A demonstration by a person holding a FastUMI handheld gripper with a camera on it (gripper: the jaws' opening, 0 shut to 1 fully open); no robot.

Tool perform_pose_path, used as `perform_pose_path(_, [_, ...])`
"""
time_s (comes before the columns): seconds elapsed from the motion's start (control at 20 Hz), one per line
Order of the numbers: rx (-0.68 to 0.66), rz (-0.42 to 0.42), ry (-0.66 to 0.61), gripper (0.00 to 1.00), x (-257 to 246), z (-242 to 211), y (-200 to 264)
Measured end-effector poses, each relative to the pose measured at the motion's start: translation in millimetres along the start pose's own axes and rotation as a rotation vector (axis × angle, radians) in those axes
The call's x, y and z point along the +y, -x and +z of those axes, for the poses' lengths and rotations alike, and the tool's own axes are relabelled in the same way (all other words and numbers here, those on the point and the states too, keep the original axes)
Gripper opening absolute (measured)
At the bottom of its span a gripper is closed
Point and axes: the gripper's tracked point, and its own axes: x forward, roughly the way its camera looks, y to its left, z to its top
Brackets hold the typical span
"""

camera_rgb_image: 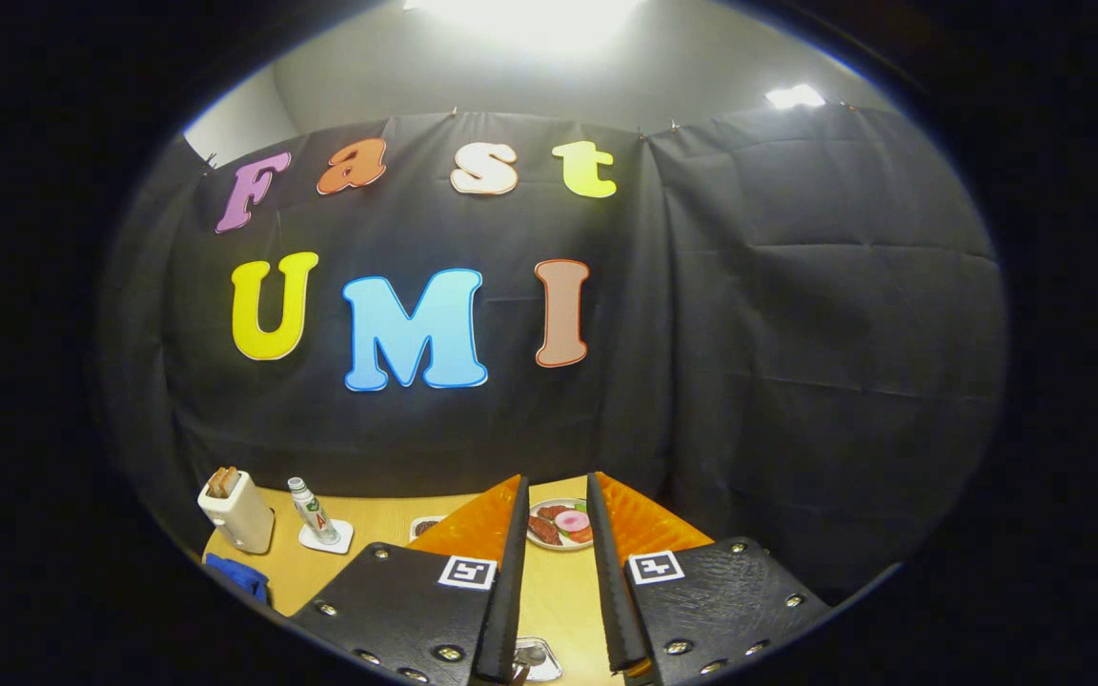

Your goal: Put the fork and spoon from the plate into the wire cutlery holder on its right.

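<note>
Something metallic (535,657), too cropped to name, lies near, between the fingers of the tool (559,495), which is released, grasping nothing; stage unclear. Beyond: food plate (560,524) on worktop (387,534).

Bare table (554,595) lies between the parted gripper (557,491) fingers; a food plate (560,526) stands beyond.

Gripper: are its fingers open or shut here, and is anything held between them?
Open. The gripper has a clear gap between its fingers, and nothing is held there; through the gap the wooden table shows, with a plate of food beyond the fingertips.
</note>
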Motion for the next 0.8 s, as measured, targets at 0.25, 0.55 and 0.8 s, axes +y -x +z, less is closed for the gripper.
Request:
perform_pose_path(0.25, [-0.013, -0.067, -0.002, 0.36, -29, 5, 15])
perform_pose_path(0.55, [-0.031, -0.201, -0.028, 0.36, -71, 11, 50])
perform_pose_path(0.8, [0.003, -0.321, -0.033, 0.36, -108, -4, 85])
